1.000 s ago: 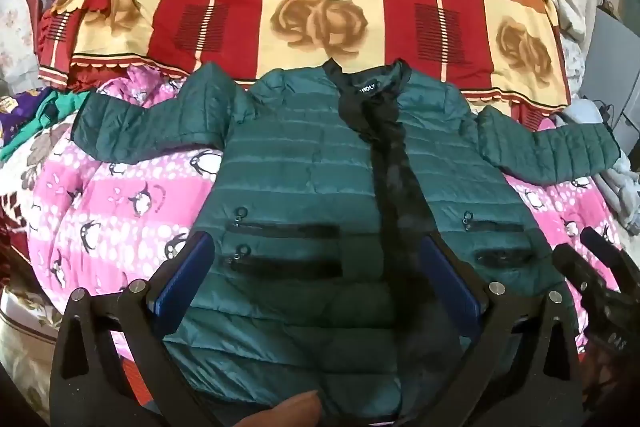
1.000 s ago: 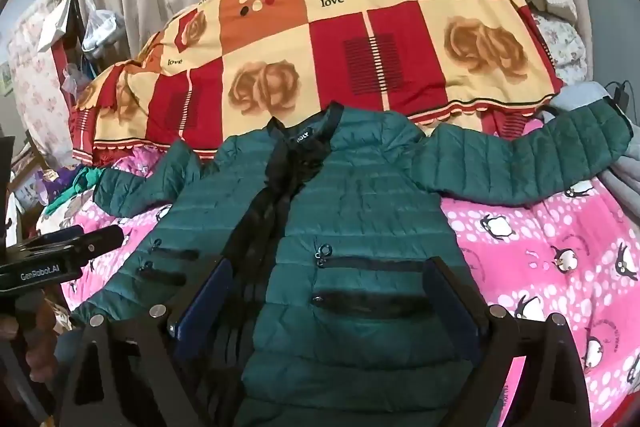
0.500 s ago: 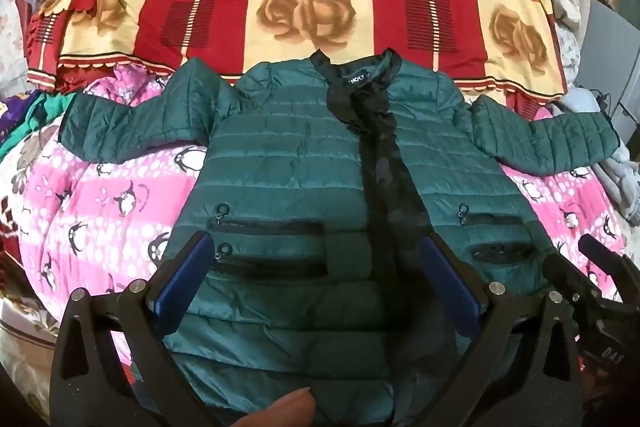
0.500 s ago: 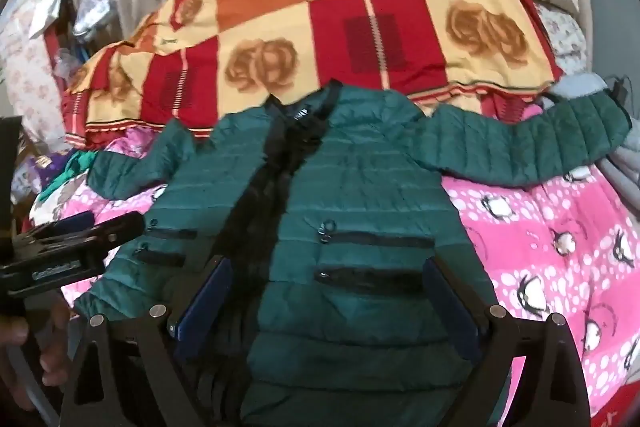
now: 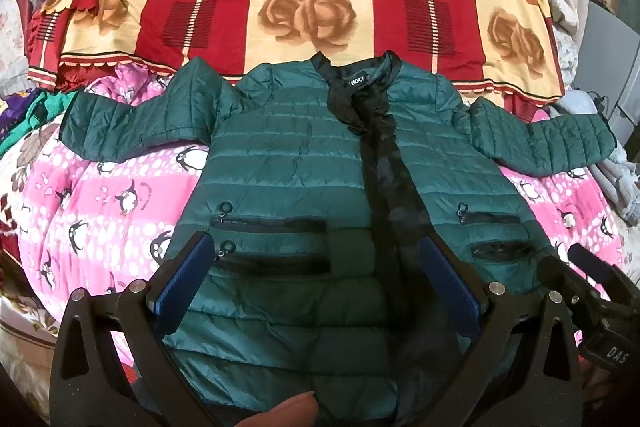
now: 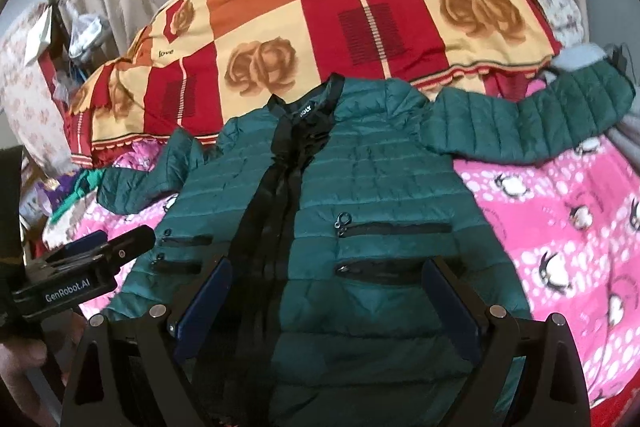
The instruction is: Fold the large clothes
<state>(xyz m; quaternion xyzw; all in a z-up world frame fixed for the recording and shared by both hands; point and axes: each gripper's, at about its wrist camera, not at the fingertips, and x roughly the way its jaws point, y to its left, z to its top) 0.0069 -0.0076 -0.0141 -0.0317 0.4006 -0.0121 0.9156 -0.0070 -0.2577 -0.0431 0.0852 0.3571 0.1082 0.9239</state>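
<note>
A dark green quilted jacket (image 5: 288,167) lies face up on the bed, sleeves spread to both sides, black front placket down the middle, zip pockets low on each side. It also shows in the right wrist view (image 6: 380,195). My left gripper (image 5: 316,275) is open and empty above the jacket's lower left panel. My right gripper (image 6: 332,299) is open and empty above the jacket's lower right panel. Each gripper shows at the edge of the other's view: the right one (image 5: 592,279) and the left one (image 6: 92,259).
A pink penguin-print blanket (image 5: 100,203) covers the bed under the jacket. A red, orange and cream rose-patterned quilt (image 5: 304,7) is heaped behind the collar. Clutter stands at the far left (image 6: 60,39), and grey cloth lies at the right (image 5: 616,179).
Both grippers have drawn slightly back and up from the jacket, so more of it shows. Both stay open; the jacket has not moved.
</note>
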